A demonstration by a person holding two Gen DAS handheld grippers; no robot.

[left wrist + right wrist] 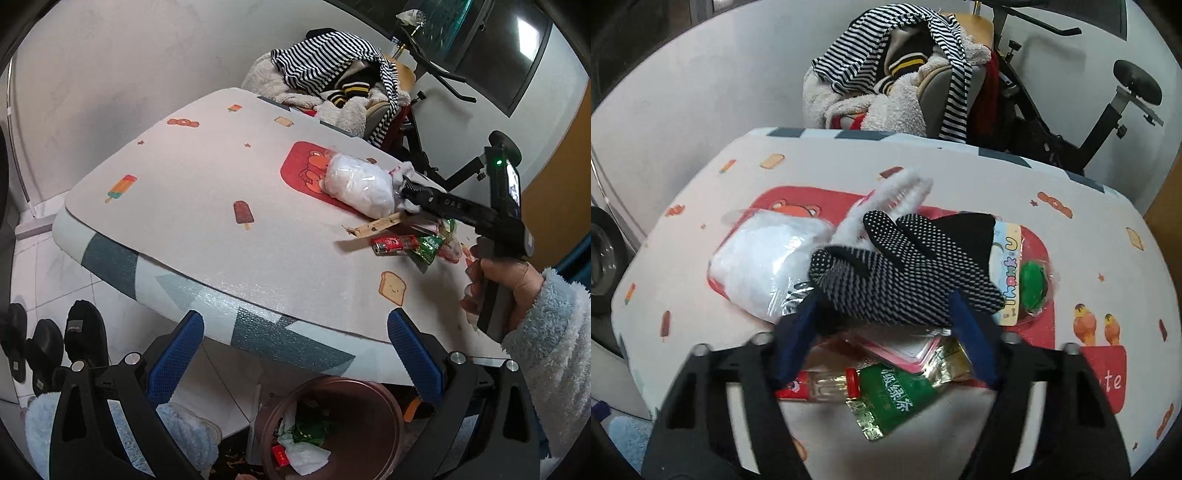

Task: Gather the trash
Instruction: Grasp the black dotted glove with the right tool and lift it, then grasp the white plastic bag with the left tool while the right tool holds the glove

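Black dotted glove (905, 273) is clamped in my right gripper (886, 332) over desk (221, 206) litter; my left gripper (295, 354) stands released.

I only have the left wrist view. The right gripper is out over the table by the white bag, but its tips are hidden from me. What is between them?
Observer: A black dotted glove. The right gripper has a pad against each side of it, so it looks gripped.
Operator: Anything beyond the glove that I'm missing?
Observer: A "Thank U" card sealed in clear plastic with a green round thing, lying on the red mat.
Operator: And beneath the gripper?
Observer: A clear box with a pink rim, resting partly on a green packet.
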